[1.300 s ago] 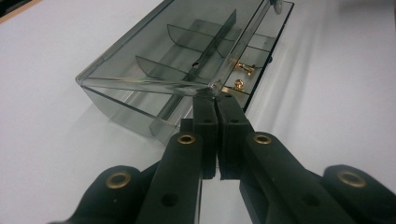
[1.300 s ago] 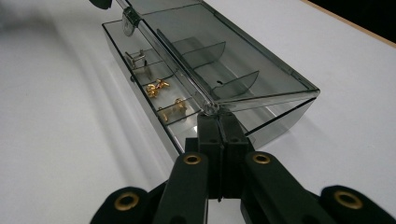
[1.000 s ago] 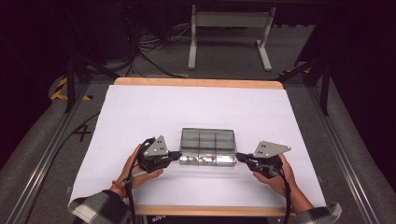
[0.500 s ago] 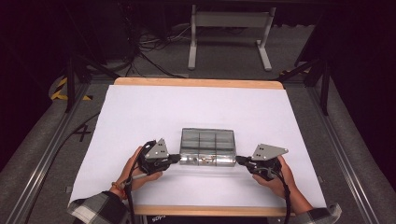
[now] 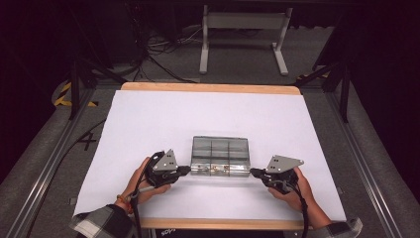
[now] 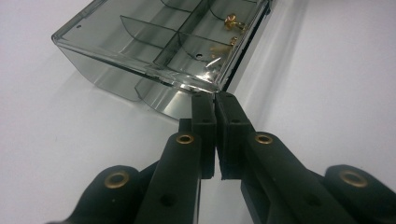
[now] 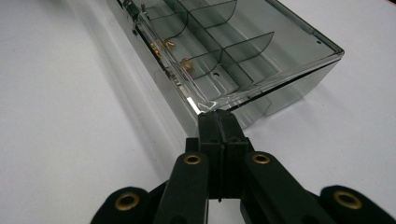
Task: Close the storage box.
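Holding two grippers, one in each hand, we have a single clear smoky plastic organizer box (image 5: 220,156) between them. Our left gripper (image 5: 187,170) has its jaws pressed together, nothing between them, the tips at the box's near left corner; in the left gripper view (image 6: 215,99) that corner sits right at the tips, though we cannot tell whether they touch it. Our right gripper (image 5: 253,172) is likewise clenched on nothing, its tips (image 7: 219,115) at the near right corner of the box.

From the grippers, the box runs from one set of tips to the other and extends away from us. We count six compartments, two rows of three. A few small brass-coloured pieces (image 6: 229,21) lie in the row nearest the tips; we make out about three in the right gripper view (image 7: 187,63), but their exact number is unclear. One grey three-cornered plate sits on each gripper.

Some faint lettering shows at the table's near edge, too small for us to read.

Everything rests on one white sheet (image 5: 148,124) covering a wooden-edged table (image 5: 208,88). Beyond the grippers, the room is dark, with grey flooring, cables (image 5: 158,59), a grey metal stand (image 5: 242,29) and yellow-black hazard tape (image 5: 63,95) to the left.
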`<state>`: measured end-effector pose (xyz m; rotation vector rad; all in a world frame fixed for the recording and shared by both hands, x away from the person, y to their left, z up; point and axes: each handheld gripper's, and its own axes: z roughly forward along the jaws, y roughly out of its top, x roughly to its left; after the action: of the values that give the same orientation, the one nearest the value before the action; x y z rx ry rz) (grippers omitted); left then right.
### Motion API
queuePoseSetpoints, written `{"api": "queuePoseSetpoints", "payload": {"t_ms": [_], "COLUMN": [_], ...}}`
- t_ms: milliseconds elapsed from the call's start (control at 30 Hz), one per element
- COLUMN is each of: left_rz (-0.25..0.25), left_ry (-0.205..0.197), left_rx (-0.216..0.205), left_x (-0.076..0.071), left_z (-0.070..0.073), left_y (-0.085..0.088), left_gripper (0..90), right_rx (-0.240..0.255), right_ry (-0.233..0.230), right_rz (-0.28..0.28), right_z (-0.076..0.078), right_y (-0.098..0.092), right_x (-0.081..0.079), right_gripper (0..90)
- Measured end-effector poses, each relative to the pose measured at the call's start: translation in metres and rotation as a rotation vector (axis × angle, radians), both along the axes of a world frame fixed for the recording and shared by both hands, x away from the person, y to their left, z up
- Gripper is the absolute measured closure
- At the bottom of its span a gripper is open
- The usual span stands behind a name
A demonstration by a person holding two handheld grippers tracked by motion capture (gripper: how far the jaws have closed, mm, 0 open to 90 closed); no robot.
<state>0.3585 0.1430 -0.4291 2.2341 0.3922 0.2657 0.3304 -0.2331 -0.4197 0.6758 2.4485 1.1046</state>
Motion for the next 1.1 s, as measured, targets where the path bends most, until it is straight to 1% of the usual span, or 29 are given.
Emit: {"api": "queuePoseSetpoints", "payload": {"t_ms": [367, 400, 467, 533, 567, 600, 633, 700, 733, 867, 1000, 1100], "left_rz": [-0.006, -0.008, -0.006, -0.004, -0.001, -0.008, -0.008, -0.01, -0.008, -0.009, -0.009, -0.008], "left_ry": [0.003, -0.004, -0.004, -0.002, 0.004, 0.005, 0.001, -0.007, -0.002, 0.005, -0.001, -0.003], "left_rx": [0.004, 0.012, 0.013, 0.012, 0.016, 0.031, 0.05, 0.074, 0.072, 0.069, 0.077, 0.08], "left_x": [-0.001, -0.002, -0.002, -0.002, -0.002, -0.002, -0.003, -0.003, -0.003, -0.003, -0.003, -0.002], "left_z": [-0.002, -0.002, -0.003, -0.003, -0.004, -0.005, -0.006, -0.008, -0.008, -0.009, -0.01, -0.01], "left_y": [0.0, 0.0, 0.0, 0.0, 0.0, -0.001, -0.002, -0.004, -0.005, -0.004, -0.005, -0.006], "left_gripper": [85.8, 85.2, 84.9, 84.9, 84.7, 84.5, 84.3, 83.6, 83.6, 83.6, 82.9, 82.8], "right_rx": [0.002, 0.003, 0.005, -0.002, 0.0, 0.001, 0.001, 0.0, 0.001, -0.024, -0.039, -0.039], "right_ry": [0.007, 0.007, 0.011, 0.013, 0.013, 0.014, 0.015, 0.014, 0.016, 0.024, 0.017, 0.014], "right_rz": [-0.005, -0.006, -0.004, -0.004, -0.006, -0.007, -0.008, -0.01, -0.01, -0.009, -0.02, -0.022], "right_z": [-0.001, -0.001, -0.002, -0.003, -0.003, -0.003, -0.004, -0.004, -0.004, -0.01, -0.012, -0.013], "right_y": [-0.001, -0.001, -0.001, -0.002, -0.002, -0.002, -0.003, -0.003, -0.003, -0.001, 0.001, 0.001], "right_x": [-0.001, -0.001, -0.002, -0.003, -0.003, -0.003, -0.003, -0.003, -0.003, -0.003, -0.003, -0.003], "right_gripper": [90.0, 90.0, 90.0, 90.0, 90.0, 90.0, 90.0, 90.0, 89.8, 89.9, 90.0, 90.0]}}
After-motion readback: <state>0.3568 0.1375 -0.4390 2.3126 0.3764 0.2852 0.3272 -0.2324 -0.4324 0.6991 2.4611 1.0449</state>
